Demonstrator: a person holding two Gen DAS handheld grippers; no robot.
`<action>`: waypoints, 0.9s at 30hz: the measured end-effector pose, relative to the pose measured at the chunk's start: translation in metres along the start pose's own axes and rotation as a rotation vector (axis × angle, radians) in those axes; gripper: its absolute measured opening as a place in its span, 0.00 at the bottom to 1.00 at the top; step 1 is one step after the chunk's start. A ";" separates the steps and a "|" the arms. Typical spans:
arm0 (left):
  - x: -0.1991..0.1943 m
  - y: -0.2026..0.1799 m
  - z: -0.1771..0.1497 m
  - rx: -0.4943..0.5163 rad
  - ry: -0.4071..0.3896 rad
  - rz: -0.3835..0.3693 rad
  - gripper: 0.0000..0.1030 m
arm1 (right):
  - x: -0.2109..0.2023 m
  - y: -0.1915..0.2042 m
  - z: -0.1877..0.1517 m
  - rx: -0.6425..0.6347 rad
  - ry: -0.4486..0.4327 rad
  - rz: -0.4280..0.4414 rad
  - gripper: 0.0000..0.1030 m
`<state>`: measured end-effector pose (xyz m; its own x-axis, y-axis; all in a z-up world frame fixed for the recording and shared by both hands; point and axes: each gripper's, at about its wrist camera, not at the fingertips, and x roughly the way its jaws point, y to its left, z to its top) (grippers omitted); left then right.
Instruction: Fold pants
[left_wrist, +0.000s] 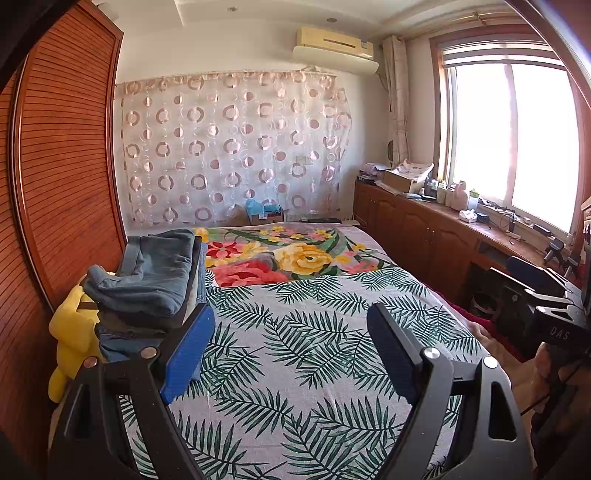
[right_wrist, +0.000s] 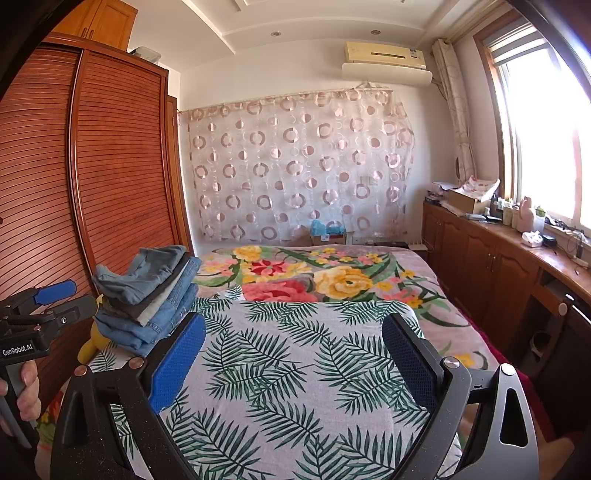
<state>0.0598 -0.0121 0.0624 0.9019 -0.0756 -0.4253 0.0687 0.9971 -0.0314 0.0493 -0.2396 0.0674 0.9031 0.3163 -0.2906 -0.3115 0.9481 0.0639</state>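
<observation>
The left gripper (left_wrist: 291, 332) is released: its two blue-padded fingers (left_wrist: 190, 354) stand wide apart and nothing is between them. It hovers over the palm-leaf sheet (left_wrist: 295, 350) that covers the near part of the bed. The right gripper (right_wrist: 293, 339) is released in the same way, with its blue pads (right_wrist: 177, 362) spread far from each other and only the leaf print visible in the gap. In the right wrist view, the left gripper appears at the left edge, held by a hand (right_wrist: 27, 391) around its grip. In the left wrist view, the right gripper shows as a dark shape at the right edge.

The stack of folded pants (left_wrist: 155, 280) lies on the left side of the bed, close to the wooden wardrobe (left_wrist: 62, 177). It has several layers, mostly blue denim, with one dark grey and one pale layer between them. The top piece is a bit rumpled and sits less neatly than the others. In the left wrist view the stack is just behind the left finger; in the right wrist view it (right_wrist: 147, 291) is to the left of the left finger. Neither gripper touches it. A yellow plush toy (left_wrist: 72, 328) is beside the stack, between it and the wardrobe.

Further away, a flower blanket (left_wrist: 291, 254) covers the far part of the bed. Behind it hangs a curtain with circles (left_wrist: 232, 147). An air conditioner (left_wrist: 334, 50) is on the wall above, and a low wooden cabinet (left_wrist: 424, 229) runs below the bright window (left_wrist: 513, 140) on the right.
</observation>
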 end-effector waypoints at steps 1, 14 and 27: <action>0.000 0.000 0.000 0.001 0.000 0.000 0.83 | 0.000 0.000 0.000 0.000 0.001 0.001 0.94; 0.000 0.000 0.000 0.001 -0.001 0.002 0.83 | 0.001 0.000 0.001 -0.005 0.002 0.006 0.94; -0.001 0.000 -0.001 0.002 -0.002 0.000 0.83 | 0.002 -0.002 0.000 -0.008 0.004 0.009 0.94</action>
<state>0.0584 -0.0118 0.0617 0.9026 -0.0754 -0.4239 0.0695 0.9972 -0.0293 0.0515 -0.2414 0.0666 0.8990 0.3249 -0.2936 -0.3221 0.9449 0.0593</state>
